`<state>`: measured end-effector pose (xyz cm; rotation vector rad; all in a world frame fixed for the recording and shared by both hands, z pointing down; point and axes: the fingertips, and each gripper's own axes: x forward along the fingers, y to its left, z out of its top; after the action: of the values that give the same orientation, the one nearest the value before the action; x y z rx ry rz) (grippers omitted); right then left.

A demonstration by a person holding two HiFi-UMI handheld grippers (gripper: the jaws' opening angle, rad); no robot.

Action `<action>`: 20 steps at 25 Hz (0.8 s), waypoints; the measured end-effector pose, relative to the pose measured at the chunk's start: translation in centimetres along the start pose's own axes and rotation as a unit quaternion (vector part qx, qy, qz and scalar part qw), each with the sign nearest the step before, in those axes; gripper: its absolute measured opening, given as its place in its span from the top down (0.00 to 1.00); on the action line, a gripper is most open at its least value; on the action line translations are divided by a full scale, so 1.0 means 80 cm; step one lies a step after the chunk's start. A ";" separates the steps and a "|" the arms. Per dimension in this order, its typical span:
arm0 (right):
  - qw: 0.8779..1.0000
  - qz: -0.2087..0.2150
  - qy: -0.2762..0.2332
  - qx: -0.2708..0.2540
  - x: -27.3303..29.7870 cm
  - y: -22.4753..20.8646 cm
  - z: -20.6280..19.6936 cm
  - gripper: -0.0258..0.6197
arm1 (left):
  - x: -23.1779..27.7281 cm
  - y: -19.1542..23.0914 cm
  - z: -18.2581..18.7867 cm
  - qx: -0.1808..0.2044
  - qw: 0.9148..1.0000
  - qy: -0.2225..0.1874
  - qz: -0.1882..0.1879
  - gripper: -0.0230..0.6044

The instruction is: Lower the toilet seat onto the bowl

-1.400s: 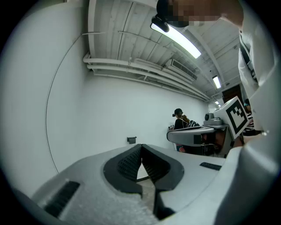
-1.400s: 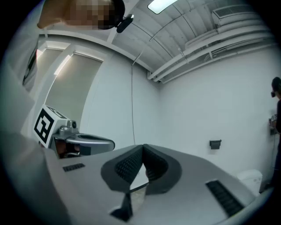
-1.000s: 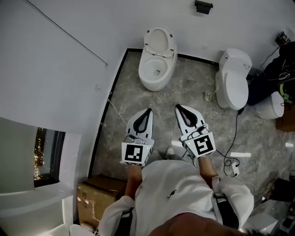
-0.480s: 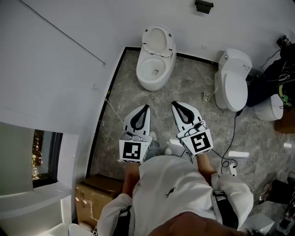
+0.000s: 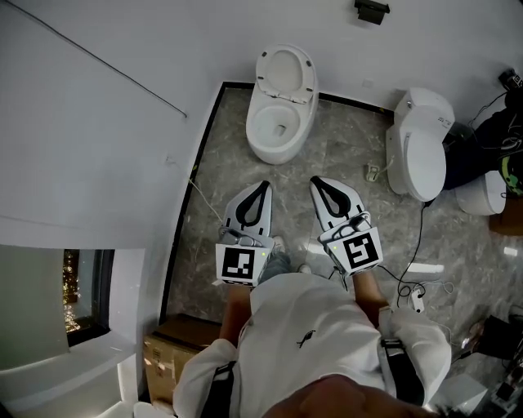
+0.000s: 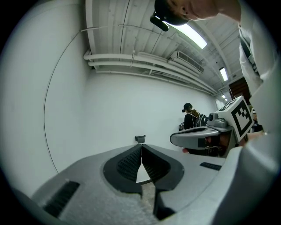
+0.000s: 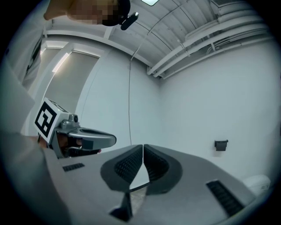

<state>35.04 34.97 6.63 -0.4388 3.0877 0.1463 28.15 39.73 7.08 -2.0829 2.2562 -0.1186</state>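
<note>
Left claw (image 5: 262, 186): closed, jaws pressed together on nothing, held level above the floor and aimed at the far wall.
Right claw (image 5: 315, 182): also closed and empty, just right of the left one, pointing the same way.
Person (image 5: 315, 343): in a white top, near edge of the scene, one claw in each hand.
Toilet seat (image 5: 286, 71): raised, standing against the far wall, beyond both claw tips and well apart from them.
Bowl (image 5: 276, 129): white, uncovered, directly below the seat.
Second toilet (image 5: 422, 148): far right, lid down.
Floor (image 5: 347, 159): grey marbled stone, with cables (image 5: 409, 290) lying near right.
Wall box (image 5: 372, 10): small, black, on the far wall.
Cardboard box (image 5: 173, 359): near left.
</note>
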 end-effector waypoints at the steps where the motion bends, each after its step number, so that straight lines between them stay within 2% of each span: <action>1: 1.000 -0.002 0.001 0.000 0.008 -0.002 -0.001 0.91 | 0.005 0.006 0.000 -0.005 1.000 0.001 -0.001 0.92; 4: 1.000 -0.007 0.003 -0.001 0.032 -0.007 -0.003 0.91 | 0.018 0.026 -0.001 -0.009 1.000 0.002 -0.005 0.92; 8: 1.000 -0.015 0.006 -0.003 0.060 -0.009 -0.005 0.91 | 0.032 0.053 -0.011 0.008 1.000 0.000 -0.019 0.92; 14: 1.000 -0.026 0.010 -0.007 0.102 -0.012 -0.009 0.91 | 0.056 0.089 -0.012 -0.011 1.000 -0.003 -0.027 0.92; 18: 0.999 -0.033 0.015 -0.008 0.125 -0.014 -0.010 0.91 | 0.068 0.112 -0.023 0.008 0.999 -0.002 -0.037 0.92; 20: 0.999 -0.038 0.016 -0.009 0.136 -0.013 -0.010 0.91 | 0.072 0.122 -0.022 0.003 0.999 -0.003 -0.041 0.92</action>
<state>24.88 30.89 6.94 -0.5639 3.0979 0.1673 17.82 34.78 7.83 -2.1696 2.1643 -0.1227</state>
